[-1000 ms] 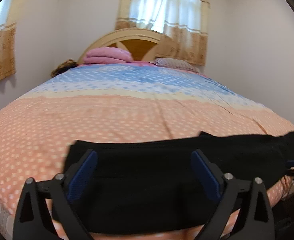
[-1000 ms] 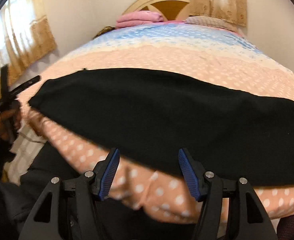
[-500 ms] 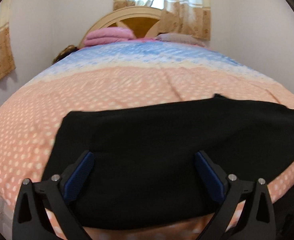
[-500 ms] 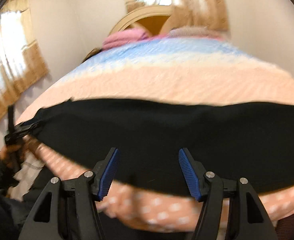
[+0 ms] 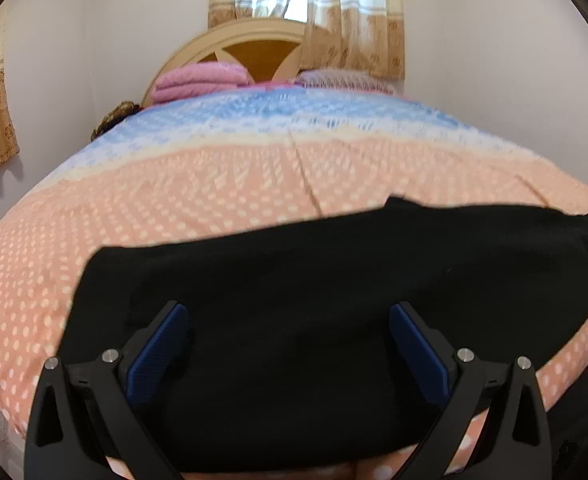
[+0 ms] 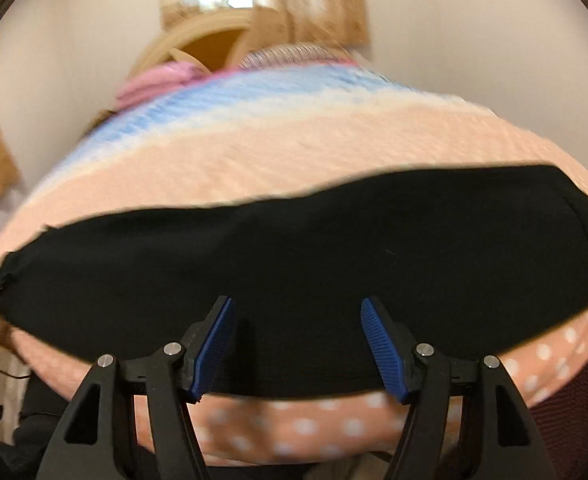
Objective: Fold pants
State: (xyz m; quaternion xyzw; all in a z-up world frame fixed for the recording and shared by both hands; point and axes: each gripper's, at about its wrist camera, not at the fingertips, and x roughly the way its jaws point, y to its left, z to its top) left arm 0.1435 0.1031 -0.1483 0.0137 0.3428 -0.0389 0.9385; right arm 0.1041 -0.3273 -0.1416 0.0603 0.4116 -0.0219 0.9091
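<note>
Black pants lie flat across the near edge of the bed, stretched left to right. In the left wrist view my left gripper hovers open and wide over the left part of the pants, with nothing pinched between its blue pads. In the right wrist view the pants span nearly the whole width, their right end rounded. My right gripper stands open above the near hem, its pads clear of the cloth. The picture is blurred by motion.
The bed has a peach and blue dotted cover and fills most of both views. Folded pink blankets and a pillow lie by the wooden headboard. A curtained window is behind. The bed's near edge drops off just under the pants.
The left gripper has tipped down and closed in on the pants, which now fill more of its view. The right gripper has swung right along the pants; the other hand has slid out at the left edge.
</note>
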